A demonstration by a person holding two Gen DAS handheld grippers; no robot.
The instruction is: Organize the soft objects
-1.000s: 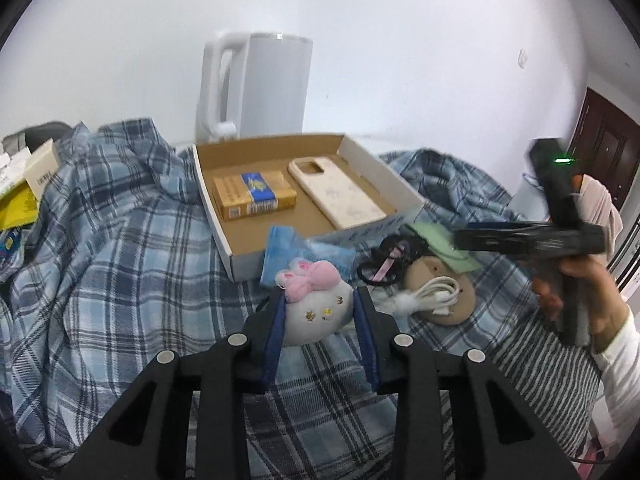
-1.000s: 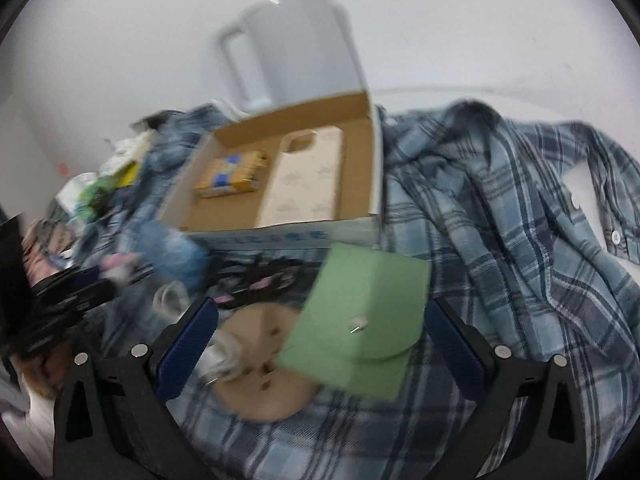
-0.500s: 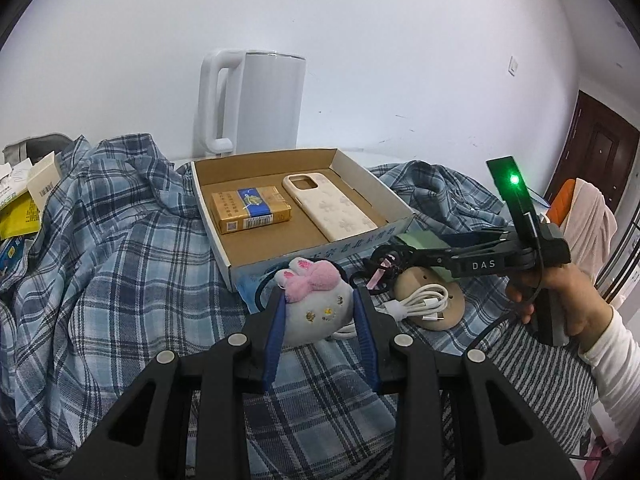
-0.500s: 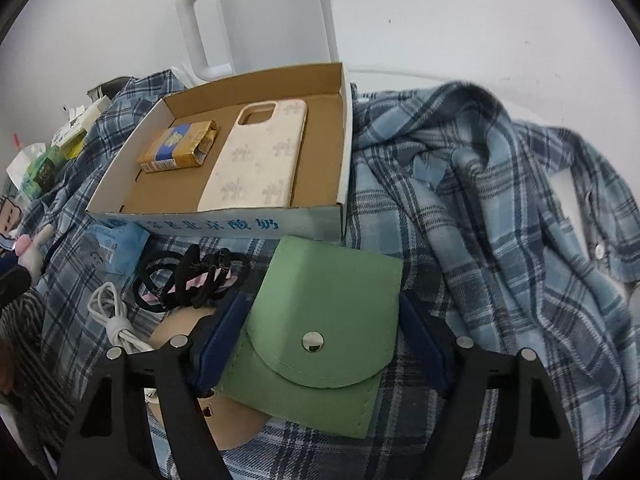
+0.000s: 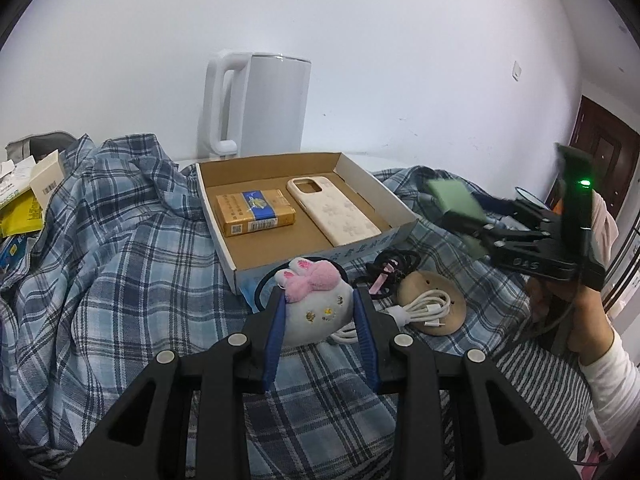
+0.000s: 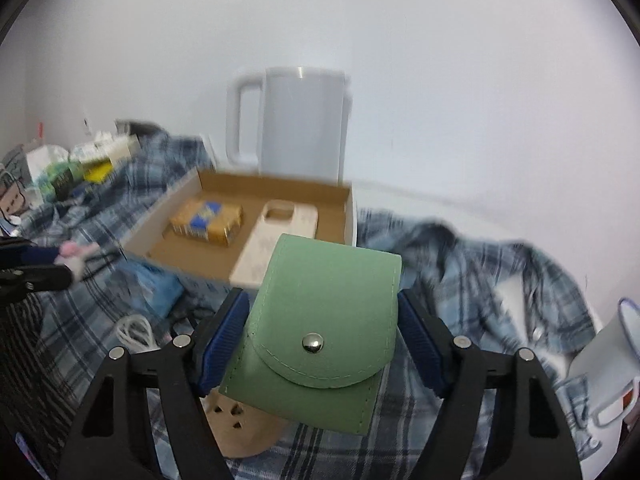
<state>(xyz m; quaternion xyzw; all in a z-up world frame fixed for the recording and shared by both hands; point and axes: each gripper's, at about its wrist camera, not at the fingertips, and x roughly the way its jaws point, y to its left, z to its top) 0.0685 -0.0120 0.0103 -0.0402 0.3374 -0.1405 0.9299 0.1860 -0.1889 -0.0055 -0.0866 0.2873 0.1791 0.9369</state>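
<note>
- The surface is draped with a blue plaid shirt (image 5: 100,248), rumpled into folds across nearly its whole width; a bare white strip of surface (image 6: 420,196) shows behind it, against a plain white wall (image 5: 360,60).
- A white kettle (image 5: 260,104) stands upright at 12 o'clock of the cardboard box (image 5: 400,216), just behind the box's rear wall.
- The box lies open-topped on the shirt. Inside, a yellow-and-blue packet (image 5: 254,212) sits on the 9 o'clock side and a cream phone case (image 5: 334,212) on the 3 o'clock side, apart from each other.
- The left claw (image 5: 318,320) is clamped narrow on a white plush toy (image 5: 316,312) with a pink bow, at 6 o'clock of the box, just in front of its near wall.
- The right claw (image 6: 322,344) grips a green snap pouch (image 6: 320,328) by both sides and holds it clear of the shirt, at 3 o'clock of the box; its jaws have just been closing on the pouch.
- A round wooden disc (image 5: 434,304) carrying a coiled white cable (image 5: 424,308) lies near the box's near right corner, black hair ties (image 5: 394,266) touching its upper edge.
- Cartons and papers (image 5: 28,196) crowd the 9 o'clock edge; a white enamel mug (image 6: 600,368) stands at the 3 o'clock edge.
- A dark door (image 5: 600,164) shows at far 3 o'clock.
</note>
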